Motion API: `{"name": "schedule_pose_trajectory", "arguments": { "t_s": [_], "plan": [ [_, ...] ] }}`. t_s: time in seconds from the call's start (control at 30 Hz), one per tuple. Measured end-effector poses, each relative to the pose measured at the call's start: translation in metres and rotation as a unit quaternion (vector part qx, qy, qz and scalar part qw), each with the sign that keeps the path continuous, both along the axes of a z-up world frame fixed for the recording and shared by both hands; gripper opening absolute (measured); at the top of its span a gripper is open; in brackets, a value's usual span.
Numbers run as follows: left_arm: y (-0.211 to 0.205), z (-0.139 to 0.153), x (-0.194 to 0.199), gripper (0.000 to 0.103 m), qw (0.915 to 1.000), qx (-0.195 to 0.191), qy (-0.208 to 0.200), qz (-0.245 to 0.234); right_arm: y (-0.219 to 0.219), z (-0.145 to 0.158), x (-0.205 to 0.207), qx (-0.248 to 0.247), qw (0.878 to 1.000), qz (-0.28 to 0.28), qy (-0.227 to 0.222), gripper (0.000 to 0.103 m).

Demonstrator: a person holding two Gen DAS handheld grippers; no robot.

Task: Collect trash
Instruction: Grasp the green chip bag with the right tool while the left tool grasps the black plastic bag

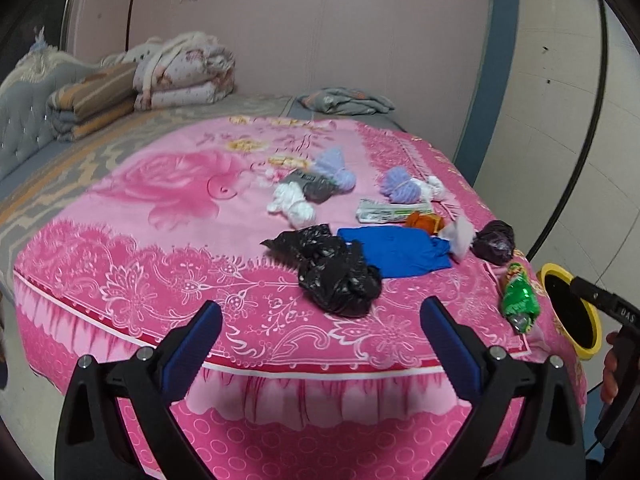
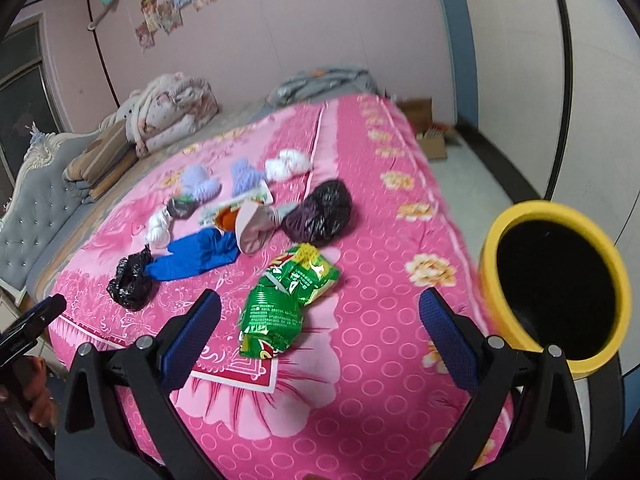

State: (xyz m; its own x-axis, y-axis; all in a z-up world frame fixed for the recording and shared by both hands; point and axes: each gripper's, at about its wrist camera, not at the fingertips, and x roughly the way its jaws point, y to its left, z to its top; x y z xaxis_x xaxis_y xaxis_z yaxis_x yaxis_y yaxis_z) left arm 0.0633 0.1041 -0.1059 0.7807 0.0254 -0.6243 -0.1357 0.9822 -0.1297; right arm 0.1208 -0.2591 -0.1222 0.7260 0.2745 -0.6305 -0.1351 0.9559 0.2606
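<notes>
So there's a bed with a bright pink floral bedspread (image 1: 168,272) and a bunch of trash scattered over the near half of it. The left gripper (image 1: 322,320) hangs over the near edge of the bed with its jaws wide apart, nothing in them. Just past it sits a crumpled black plastic bag (image 1: 336,272), touching a flattened blue bag (image 1: 396,250) on its right. Farther back are white wads (image 1: 290,204), two lavender bundles (image 1: 338,168), a grey-black lump, a printed white wrapper (image 1: 390,211), something orange and a scrap of pale tissue. A dark purple-black bag (image 1: 496,242) sits near the right edge.

The right gripper (image 2: 320,320) is also spread open and empty, hovering over the corner of the bed. A crinkled green snack packet (image 2: 288,296) lies between its fingers in that view, resting on the bedspread, not gripped. Off the right side of the bed stands a yellow bin (image 2: 490,264) with a black inside, its mouth just beside the right gripper.

At the head of the bed there are folded quilts (image 1: 180,72) stacked up against a grey tufted headboard (image 1: 20,120).
</notes>
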Motion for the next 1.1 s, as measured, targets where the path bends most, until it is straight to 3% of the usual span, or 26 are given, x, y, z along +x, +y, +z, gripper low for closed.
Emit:
{"name": "schedule_pose_trajectory", "arguments": {
  "t_s": [0.37, 0.63, 0.83, 0.87, 1.07, 1.1],
  "plan": [
    [0.004, -0.019, 0.079, 0.096, 0.9993, -0.017, 0.03, 0.015, 0.025, -0.027, 0.051, 0.018, 0.997, 0.031, 0.061, 0.095],
    [-0.004, -0.043, 0.107, 0.096, 0.9986, 0.005, 0.052, 0.01, 0.03, -0.046, 0.07, 0.017, 0.996, 0.035, 0.079, 0.095],
    [-0.007, -0.059, 0.117, 0.067, 0.9972, -0.009, 0.074, 0.001, 0.036, -0.057, 0.081, 0.015, 0.994, 0.05, 0.093, 0.073],
    [-0.008, -0.063, 0.119, 0.061, 0.9968, -0.015, 0.079, -0.004, 0.038, -0.057, 0.082, 0.02, 0.994, 0.056, 0.094, 0.065],
    [-0.006, -0.072, 0.123, 0.057, 0.9959, -0.04, 0.081, -0.002, 0.044, -0.055, 0.08, 0.027, 0.993, 0.07, 0.092, 0.054],
    [-0.004, -0.072, 0.121, 0.053, 0.9958, -0.044, 0.08, 0.0, 0.045, -0.054, 0.079, 0.028, 0.993, 0.071, 0.092, 0.053]
  ]
}}
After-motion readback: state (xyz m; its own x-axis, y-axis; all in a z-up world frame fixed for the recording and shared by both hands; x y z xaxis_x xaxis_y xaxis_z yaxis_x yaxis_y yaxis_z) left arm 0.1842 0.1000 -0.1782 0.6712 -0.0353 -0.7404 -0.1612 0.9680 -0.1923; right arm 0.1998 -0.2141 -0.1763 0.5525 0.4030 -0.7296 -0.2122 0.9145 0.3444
